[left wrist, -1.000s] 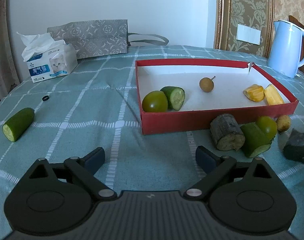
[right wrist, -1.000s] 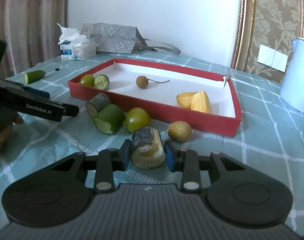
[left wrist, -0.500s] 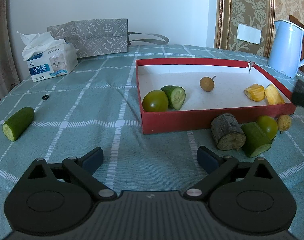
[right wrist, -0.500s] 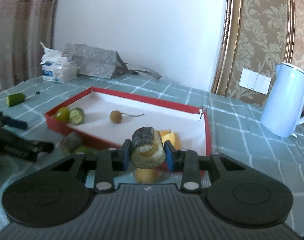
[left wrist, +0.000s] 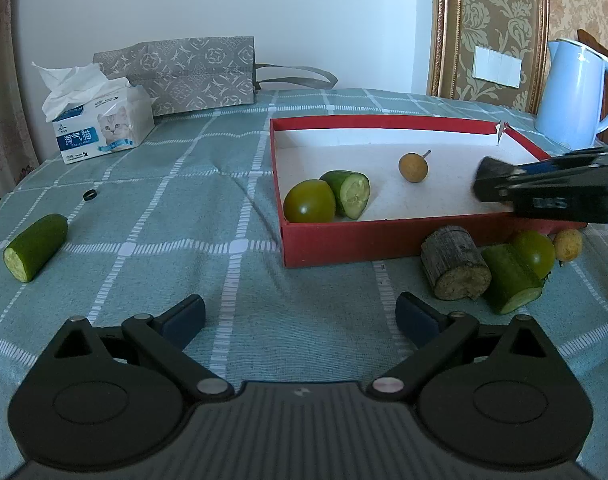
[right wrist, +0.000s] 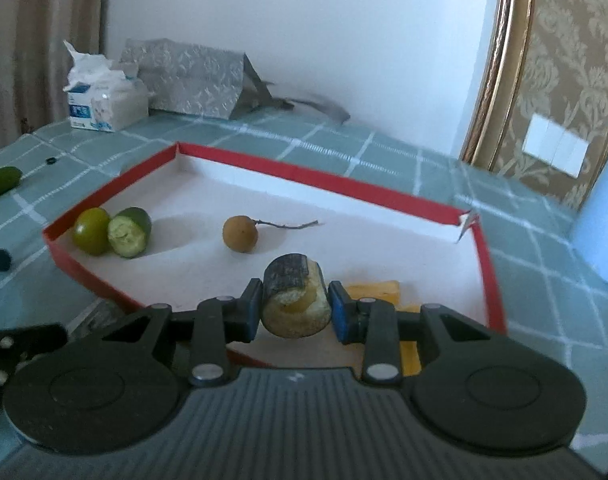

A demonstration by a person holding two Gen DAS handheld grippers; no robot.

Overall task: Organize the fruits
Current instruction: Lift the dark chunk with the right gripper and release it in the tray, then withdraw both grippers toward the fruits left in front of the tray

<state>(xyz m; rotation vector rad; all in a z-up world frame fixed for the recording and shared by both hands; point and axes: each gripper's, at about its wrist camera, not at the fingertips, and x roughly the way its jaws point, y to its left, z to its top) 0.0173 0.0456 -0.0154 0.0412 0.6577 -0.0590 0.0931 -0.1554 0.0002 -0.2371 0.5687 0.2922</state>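
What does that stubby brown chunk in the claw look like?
The stubby cylinder chunk with dark grey-brown rough skin has a pale yellowish cut face with a hollowed middle, facing the camera. It lies on its side in the air, pinched between the right claw's blue pads, above the red cardboard tray with a white floor.

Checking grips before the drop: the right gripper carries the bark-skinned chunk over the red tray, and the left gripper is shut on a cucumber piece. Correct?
Not quite. The left gripper is open and empty, as the left wrist view shows. The right gripper does carry the chunk over the red tray.
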